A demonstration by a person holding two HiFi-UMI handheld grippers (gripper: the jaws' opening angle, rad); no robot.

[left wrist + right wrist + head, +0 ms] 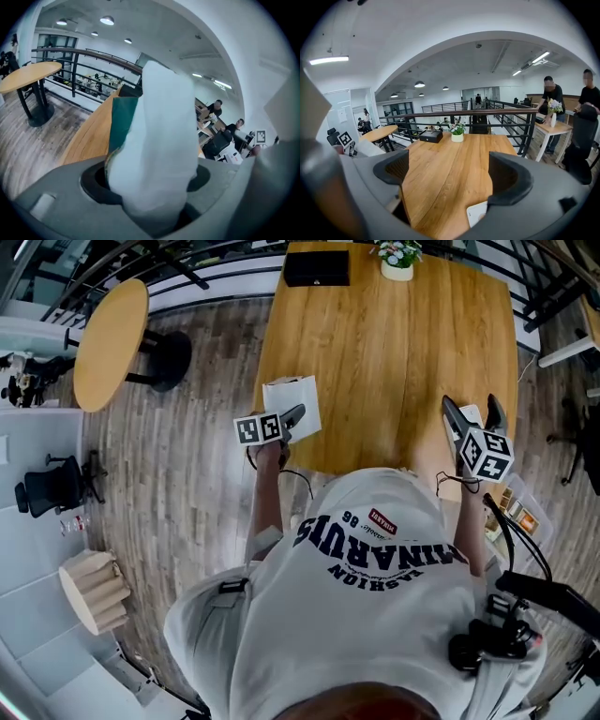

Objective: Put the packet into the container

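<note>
An open-plan office with wood-look flooring is spreading out beneath the camera, and a person [375, 559] in a white T-shirt is standing at the near edge of a long wooden table [394, 362]. The left gripper [292, 416] is hovering over the table's near left corner, its jaws clamping down on a white packet [292, 401], which the left gripper view shows to have a dark green side. The packet is sticking up out of the jaws and filling most of that view. It is being held clear of the tabletop, probably so it can be carried across without dragging. The right gripper [473, 418] is waiting over the near right edge with its jaws standing wide apart and nothing between them. It seems to be keeping out of the way and leaving the job to the left one. A white card [477, 213] is lying on the table just beneath it. The likely container [534, 498], a clear tub, is sitting low at the person's right, off the table's edge and well apart from the packet. It seems to be holding some brown and orange items already, though they are too small to identify. At the far end of the table, a black box [317, 268] and a plant pot [397, 261] are sitting side by side.
</note>
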